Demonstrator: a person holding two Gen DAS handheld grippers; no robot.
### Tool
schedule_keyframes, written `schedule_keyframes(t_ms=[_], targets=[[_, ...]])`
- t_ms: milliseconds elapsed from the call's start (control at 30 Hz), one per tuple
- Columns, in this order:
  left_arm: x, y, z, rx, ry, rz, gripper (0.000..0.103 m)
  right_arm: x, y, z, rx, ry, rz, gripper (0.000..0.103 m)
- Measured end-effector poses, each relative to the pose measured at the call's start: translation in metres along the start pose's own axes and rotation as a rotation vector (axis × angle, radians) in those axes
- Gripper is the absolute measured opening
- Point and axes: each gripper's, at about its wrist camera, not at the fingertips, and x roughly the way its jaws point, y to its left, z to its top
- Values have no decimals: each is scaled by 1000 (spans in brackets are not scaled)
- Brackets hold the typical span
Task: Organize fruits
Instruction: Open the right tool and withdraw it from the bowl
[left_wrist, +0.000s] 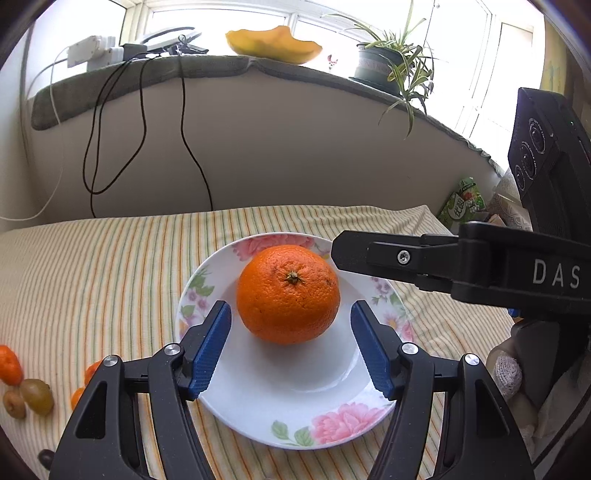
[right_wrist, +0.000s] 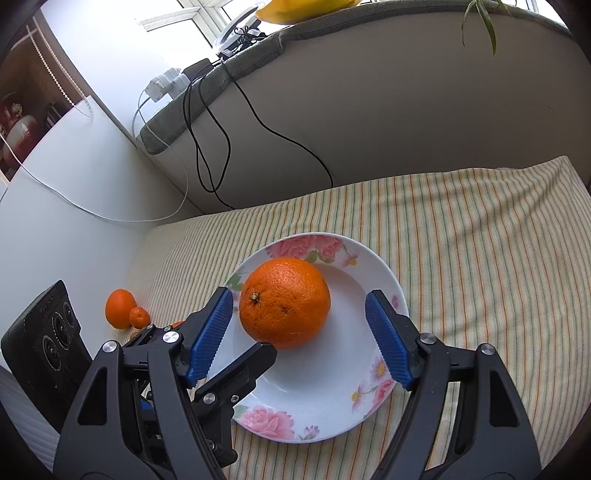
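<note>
A large orange (left_wrist: 288, 293) rests on a white plate with pink flowers (left_wrist: 295, 417) on the striped cloth; both also show in the right wrist view, the orange (right_wrist: 284, 302) on the plate (right_wrist: 325, 402). My left gripper (left_wrist: 291, 345) is open, its blue pads just short of the orange on either side, not touching. My right gripper (right_wrist: 299, 338) is open above the plate, the orange near its left pad. The right gripper's finger (left_wrist: 388, 254) reaches in from the right in the left wrist view. Small oranges (right_wrist: 120, 308) and green-brown fruits (left_wrist: 35, 397) lie on the cloth at the left.
A beige wall rises behind the table with hanging black cables (left_wrist: 184, 122). On the ledge above are a power strip (left_wrist: 94, 51), a yellow dish (left_wrist: 273, 42) and a potted plant (left_wrist: 384, 62). A green packet (left_wrist: 463, 201) lies at the far right.
</note>
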Motion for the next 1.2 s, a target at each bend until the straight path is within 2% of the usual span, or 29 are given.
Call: schedule_keyframes(t_ms=[100,433,667,833,967,1200], targets=[[-11,1,-4,11,-9,13,67,-11,6,-3,-17,-20,-12,85],[-66,17,-21,24,-69,73,67,-46,40,-23,-135,-84,-80,85],[-103,26,-32,15,-114,133,67,-66,57,-38,-134,-155,-55,85],[-126,34,-40,19,-149,168,69,-69,73,-44,-154,-162,-51,85],[-142,39,-46,4,-170,190,71,-69,87,-49,-181,-167,-53,94],[-161,57,-57,-28,-193,228,74,-55,117,-54,-252,-127,-46,95]])
